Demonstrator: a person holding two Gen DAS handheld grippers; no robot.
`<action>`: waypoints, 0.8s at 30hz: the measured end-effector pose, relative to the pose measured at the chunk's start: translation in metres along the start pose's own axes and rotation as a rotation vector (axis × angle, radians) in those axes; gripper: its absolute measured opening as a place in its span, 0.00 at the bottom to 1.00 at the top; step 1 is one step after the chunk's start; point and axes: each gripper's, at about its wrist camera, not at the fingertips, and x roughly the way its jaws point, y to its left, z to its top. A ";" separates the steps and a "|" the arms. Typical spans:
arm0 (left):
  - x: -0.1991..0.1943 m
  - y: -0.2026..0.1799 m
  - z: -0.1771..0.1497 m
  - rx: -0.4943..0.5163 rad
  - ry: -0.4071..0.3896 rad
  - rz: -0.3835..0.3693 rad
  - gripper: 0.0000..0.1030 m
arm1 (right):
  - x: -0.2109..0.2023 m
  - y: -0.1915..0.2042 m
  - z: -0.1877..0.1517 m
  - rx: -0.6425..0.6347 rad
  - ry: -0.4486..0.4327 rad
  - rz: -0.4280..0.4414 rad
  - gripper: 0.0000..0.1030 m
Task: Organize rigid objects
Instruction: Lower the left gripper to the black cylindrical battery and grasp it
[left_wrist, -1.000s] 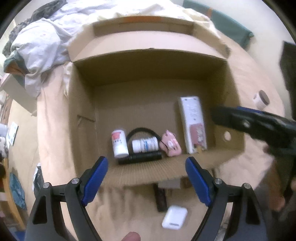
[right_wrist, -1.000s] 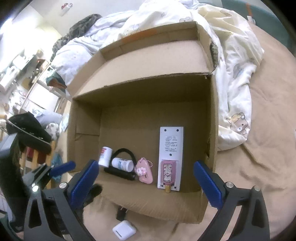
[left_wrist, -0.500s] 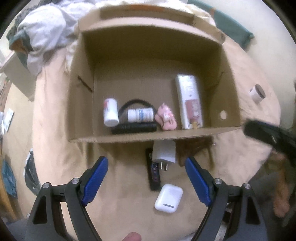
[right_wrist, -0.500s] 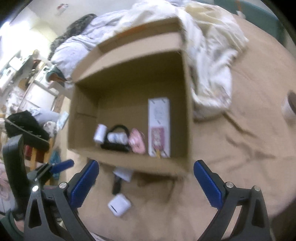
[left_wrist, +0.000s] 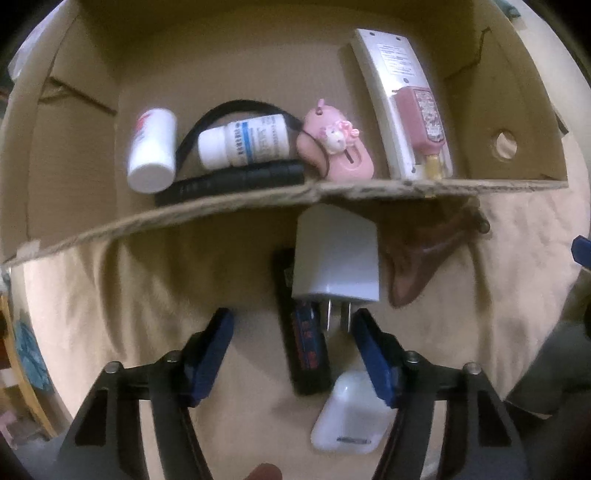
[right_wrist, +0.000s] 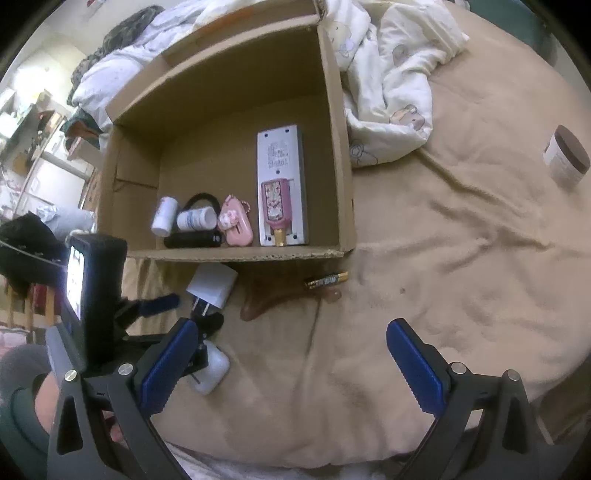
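Note:
A cardboard box (left_wrist: 258, 206) (right_wrist: 332, 147) on the bed holds two white bottles (left_wrist: 151, 151), a black flashlight (left_wrist: 236, 182), a pink charm (left_wrist: 336, 147) and a white remote (left_wrist: 399, 96). In front of it lie a white charger plug (left_wrist: 336, 258) (right_wrist: 212, 286), a black bar-shaped object (left_wrist: 304, 343), a white earbud case (left_wrist: 351, 413) (right_wrist: 212, 369), a brown hair clip (left_wrist: 417, 266) and a battery (right_wrist: 327, 280). My left gripper (left_wrist: 291, 325) is open, low over the black object and the plug's prongs. My right gripper (right_wrist: 291, 343) is open and empty above the blanket.
A rumpled white duvet (right_wrist: 388, 62) lies right of the box. A small jar (right_wrist: 565, 157) stands at the far right on the tan blanket (right_wrist: 461, 258). Room furniture shows at the far left.
My left gripper has dropped down and forward toward the items in front of the box. My right gripper has pulled back and swung right, away from the box.

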 end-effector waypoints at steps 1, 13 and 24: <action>0.001 -0.002 0.000 0.009 -0.002 0.008 0.43 | 0.002 0.001 0.000 -0.005 0.007 -0.003 1.00; -0.032 0.000 -0.007 0.037 0.006 -0.020 0.16 | 0.007 0.010 0.004 -0.038 0.015 -0.006 1.00; -0.124 0.047 -0.015 -0.039 -0.161 -0.023 0.16 | 0.016 0.018 0.001 -0.073 0.049 -0.009 1.00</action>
